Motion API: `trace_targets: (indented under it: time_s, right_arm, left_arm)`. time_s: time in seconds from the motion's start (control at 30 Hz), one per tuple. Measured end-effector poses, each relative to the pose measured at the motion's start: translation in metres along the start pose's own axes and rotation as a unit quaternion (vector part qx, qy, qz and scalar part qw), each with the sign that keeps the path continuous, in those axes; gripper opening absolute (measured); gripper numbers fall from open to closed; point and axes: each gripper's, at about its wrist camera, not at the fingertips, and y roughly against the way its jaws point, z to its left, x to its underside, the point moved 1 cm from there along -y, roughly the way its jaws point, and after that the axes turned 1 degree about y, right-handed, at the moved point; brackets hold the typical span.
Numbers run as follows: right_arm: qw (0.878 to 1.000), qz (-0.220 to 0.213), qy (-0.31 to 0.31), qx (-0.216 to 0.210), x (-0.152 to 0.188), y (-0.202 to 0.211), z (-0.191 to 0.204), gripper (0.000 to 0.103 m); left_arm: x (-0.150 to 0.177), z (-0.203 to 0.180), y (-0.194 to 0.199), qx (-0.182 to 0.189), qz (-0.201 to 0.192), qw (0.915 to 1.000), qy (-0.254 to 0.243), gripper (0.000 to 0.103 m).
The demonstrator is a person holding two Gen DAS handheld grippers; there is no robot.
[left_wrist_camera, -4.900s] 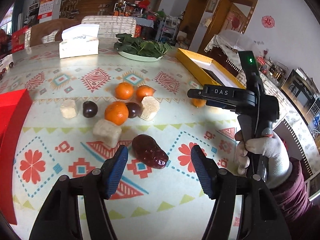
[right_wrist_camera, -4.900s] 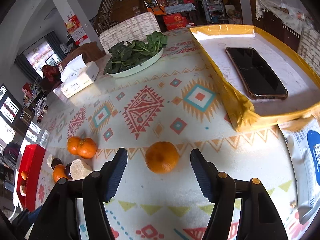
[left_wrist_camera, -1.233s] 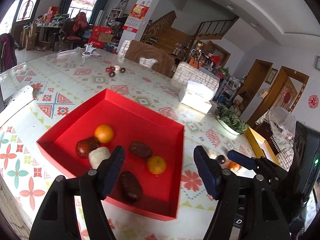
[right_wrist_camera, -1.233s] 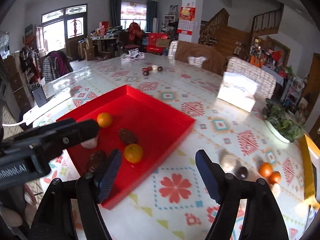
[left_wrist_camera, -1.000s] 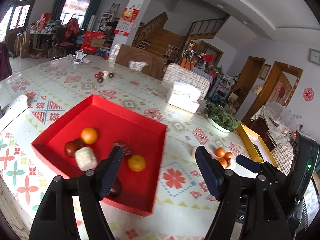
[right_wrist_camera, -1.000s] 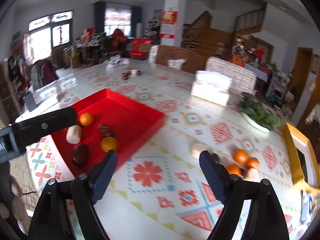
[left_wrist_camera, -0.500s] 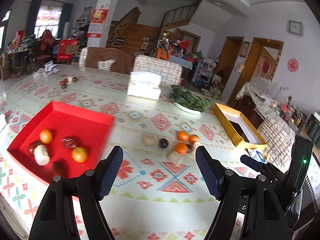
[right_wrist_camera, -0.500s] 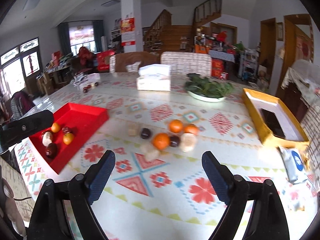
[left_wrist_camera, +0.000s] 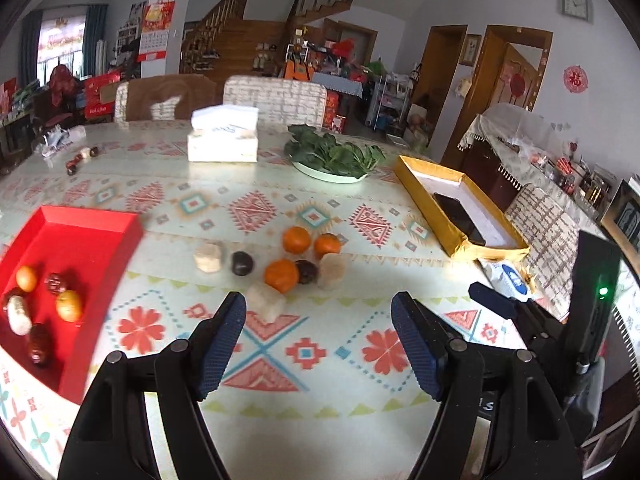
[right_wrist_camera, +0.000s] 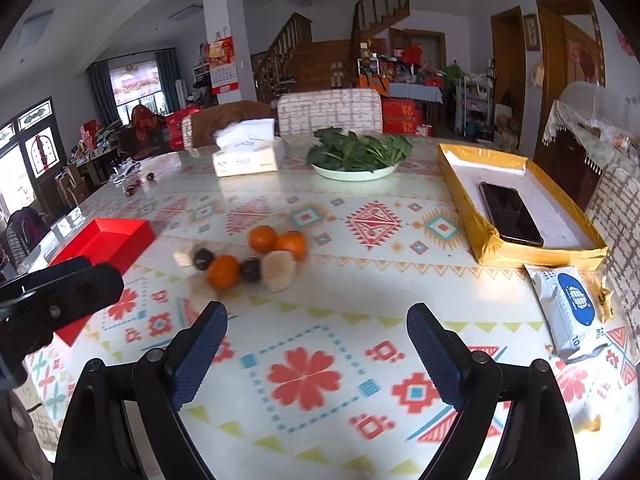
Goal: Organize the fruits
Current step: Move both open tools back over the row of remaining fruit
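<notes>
A lived-in family home: a wooden staircase [right_wrist_camera: 320, 48], dining chairs [right_wrist_camera: 329, 111], a wall calendar [right_wrist_camera: 222, 65], and a patterned bench [right_wrist_camera: 360, 280] with a tissue box [right_wrist_camera: 245, 156].

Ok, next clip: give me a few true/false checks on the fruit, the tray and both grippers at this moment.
1. Both grippers hold nothing. True: the left gripper and right gripper are open and empty.
2. The red tray is empty. False: it holds several fruits.
3. Three oranges lie loose on the table. True.
4. A phone lies in the yellow box. True.
5. The greens are in the red tray. False: they sit on a white plate.
</notes>
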Motion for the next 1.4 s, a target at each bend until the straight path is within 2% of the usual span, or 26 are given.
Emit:
trace_targets:
  time_s: [0.1, 0.17, 0.23, 0.43, 0.73, 0.93, 1.03, 1.2, 1.4]
  right_arm:
    - [1.0, 0.01, 0.0, 0.009, -0.006, -0.012, -0.01, 0.098]
    - [1.0, 0.014, 0.0, 0.014, -0.009, -0.017, -0.015, 0.1]
    - [1.0, 0.016, 0.004, 0.016, -0.011, -0.021, -0.018, 0.1]
    - [0.999, 0.003, 0.018, 0.033, -0.015, -0.021, -0.018, 0.1]
    - [0.993, -0.051, 0.046, 0.092, -0.016, 0.017, 0.003, 0.1]
    - [0.991, -0.065, 0.066, 0.097, -0.016, 0.043, 0.024, 0.1]
    - [0.991, -0.056, 0.068, 0.1, -0.015, 0.04, 0.032, 0.1]
    - [0.995, -0.003, 0.046, 0.091, -0.014, 0.007, 0.04, 0.1]
    - [0.993, 0.016, 0.081, 0.088, -0.017, -0.026, 0.065, 0.1]
  left_arm:
    - [-0.005, -0.005, -0.009, 0.012, 0.002, 0.9999, 0.012, 0.077]
    - [-0.007, -0.007, -0.01, 0.004, -0.007, 0.9998, 0.015, 0.086]
    - [-0.009, -0.005, -0.01, 0.0, -0.016, 0.9997, 0.02, 0.086]
    - [-0.008, 0.01, -0.009, -0.015, -0.007, 0.9989, 0.044, 0.086]
    - [-0.005, 0.028, 0.021, 0.025, -0.034, 0.9972, 0.062, 0.086]
    - [-0.006, 0.045, 0.038, 0.041, -0.05, 0.996, 0.062, 0.086]
    - [-0.005, 0.059, 0.04, 0.036, -0.048, 0.9963, 0.062, 0.086]
    - [-0.004, 0.09, 0.035, 0.014, -0.042, 0.9963, 0.073, 0.086]
    - [-0.006, 0.116, 0.016, -0.006, -0.028, 0.9961, 0.083, 0.086]
